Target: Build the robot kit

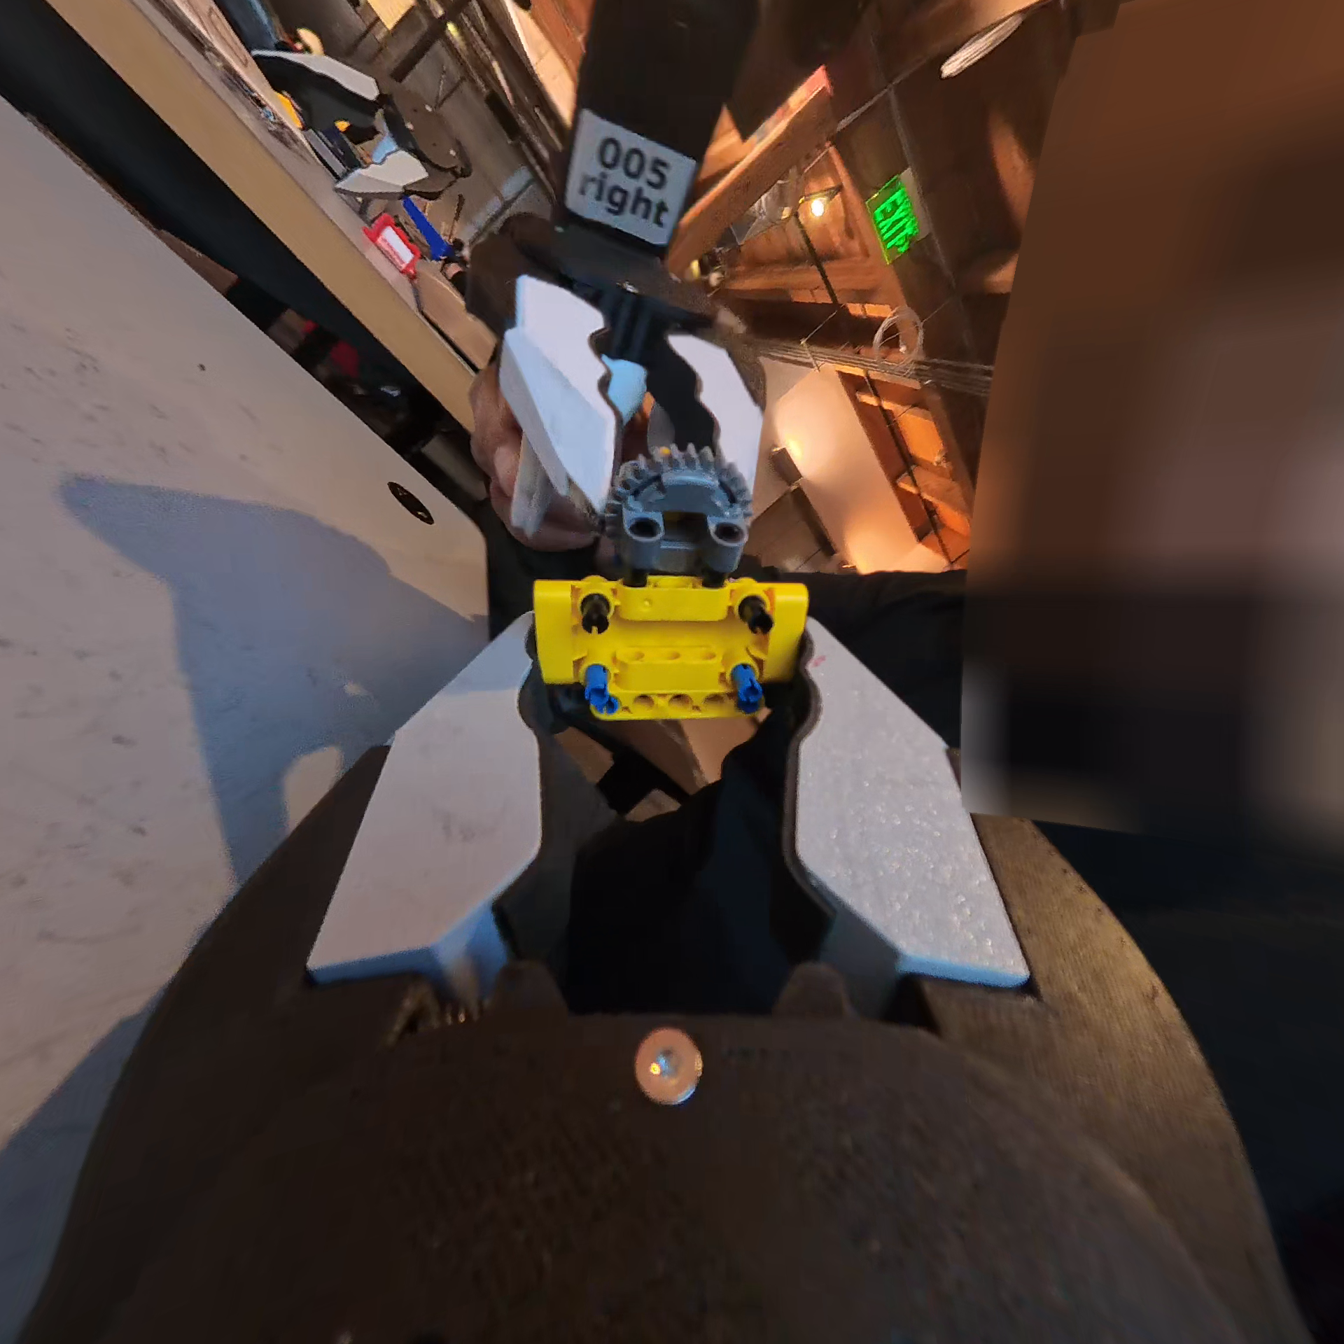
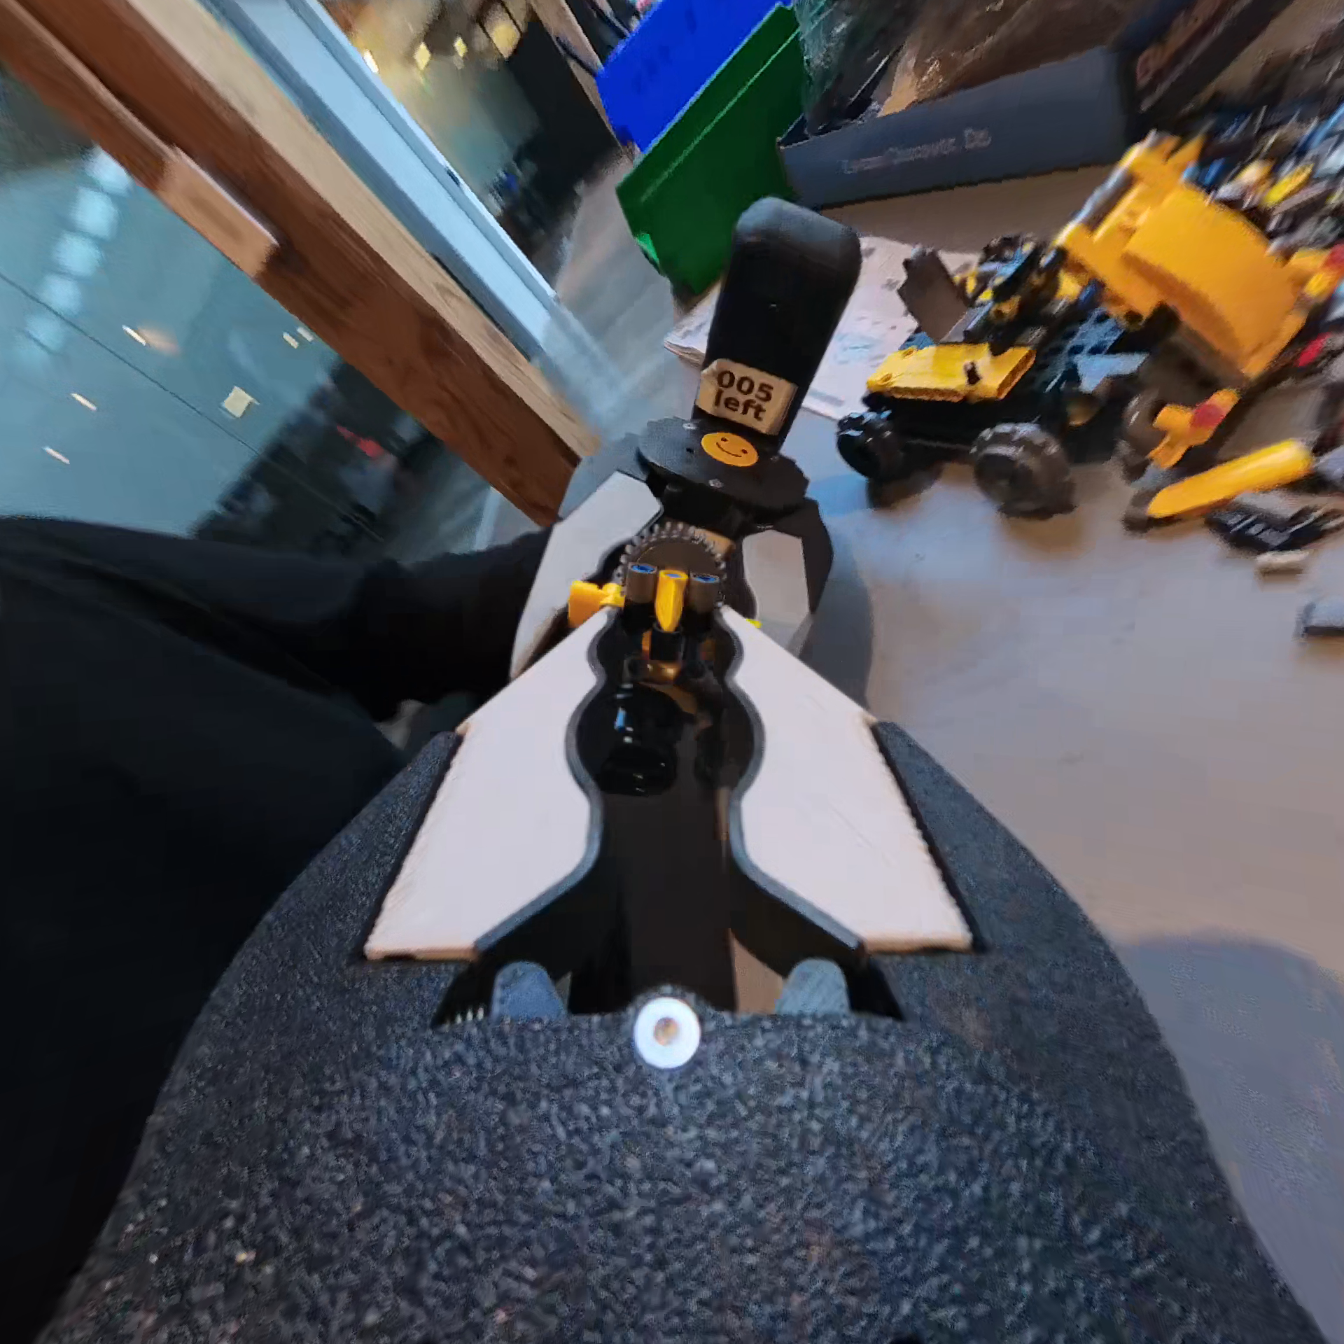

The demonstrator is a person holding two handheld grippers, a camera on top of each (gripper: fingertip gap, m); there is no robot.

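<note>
A: Item one, the worktop (image 2: 1018, 764): a pale grey surface, on which a partly built yellow and black toy brick vehicle (image 2: 1076, 349) and loose parts are scattered. A green bin (image 2: 705, 182) and a blue bin (image 2: 669, 65) are seen behind.

B: Item two, the left claw (image 1: 665, 662)?

A: It is closed onto a yellow brick frame (image 1: 669, 640) and held in the air above the worktop edge. The frame is gripped at its two short ends. Black pins (image 1: 596, 607) and blue pins (image 1: 600, 687) are set in its face.

B: Item three, the right claw (image 2: 665, 625)?

A: It is narrowed around the assembly's black and yellow parts just behind the grey toothed gear (image 1: 680, 494). Whether firm pressure is applied cannot be told.

B: Handling?

A: The assembly is judged light, rigid and smooth. Its pinned joints are likely to separate under twisting, so hold is best taken on the flat ends of the frame, not on the gear teeth.
</note>
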